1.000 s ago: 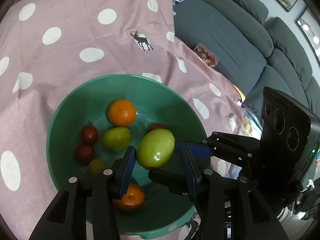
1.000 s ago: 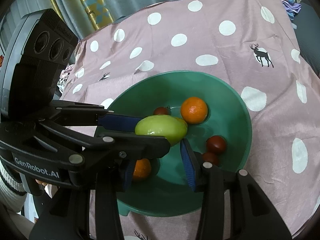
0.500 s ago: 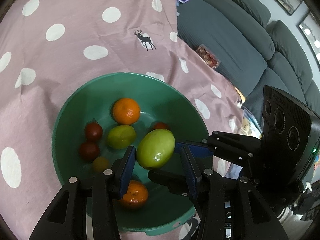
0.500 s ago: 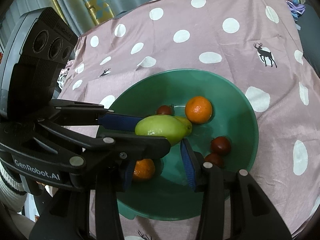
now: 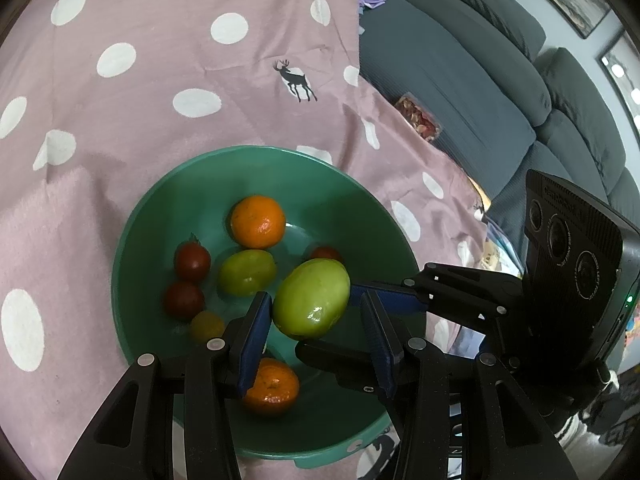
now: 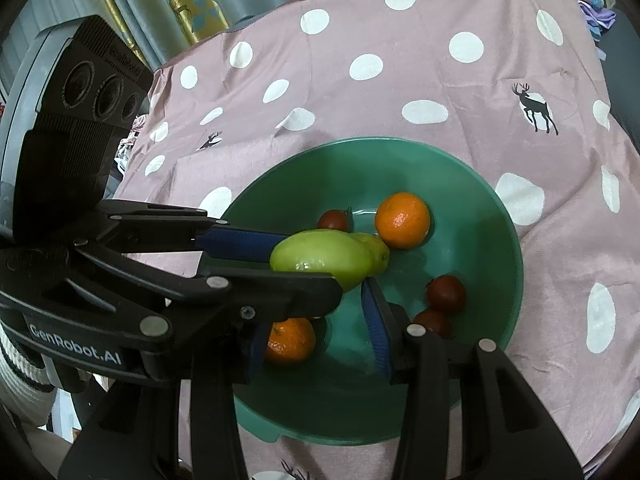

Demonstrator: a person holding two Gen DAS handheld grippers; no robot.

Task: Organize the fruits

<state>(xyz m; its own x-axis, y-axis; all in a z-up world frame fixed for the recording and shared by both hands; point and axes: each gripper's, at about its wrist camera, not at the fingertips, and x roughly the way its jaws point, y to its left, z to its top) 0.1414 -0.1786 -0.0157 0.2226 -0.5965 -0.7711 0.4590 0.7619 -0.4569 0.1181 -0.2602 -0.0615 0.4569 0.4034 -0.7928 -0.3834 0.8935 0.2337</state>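
A green bowl (image 5: 360, 216) (image 6: 492, 216) on the pink dotted cloth holds two oranges (image 5: 258, 222) (image 5: 272, 386), a small green fruit (image 5: 246, 272), dark red tomatoes (image 5: 192, 262) and a yellowish one (image 5: 206, 326). A large green mango (image 5: 312, 300) (image 6: 320, 258) hangs above the bowl. In the left wrist view, the right gripper (image 5: 362, 320) comes in from the right, shut on the mango. My left gripper (image 5: 314, 336) is open, its blue pads either side of the mango with gaps. In the right wrist view the other gripper (image 6: 280, 260) clasps the mango while this view's own fingers (image 6: 374, 328) stand apart.
A grey sofa (image 5: 460, 80) with a snack packet (image 5: 418, 120) lies right of the cloth. Curtains (image 6: 192, 0) hang behind the table's far edge. Bare cloth (image 5: 140, 80) stretches beyond the bowl.
Both views have drawn back slightly, so the bowl appears shifted right and lower. The mango stays held between the grippers over the bowl.
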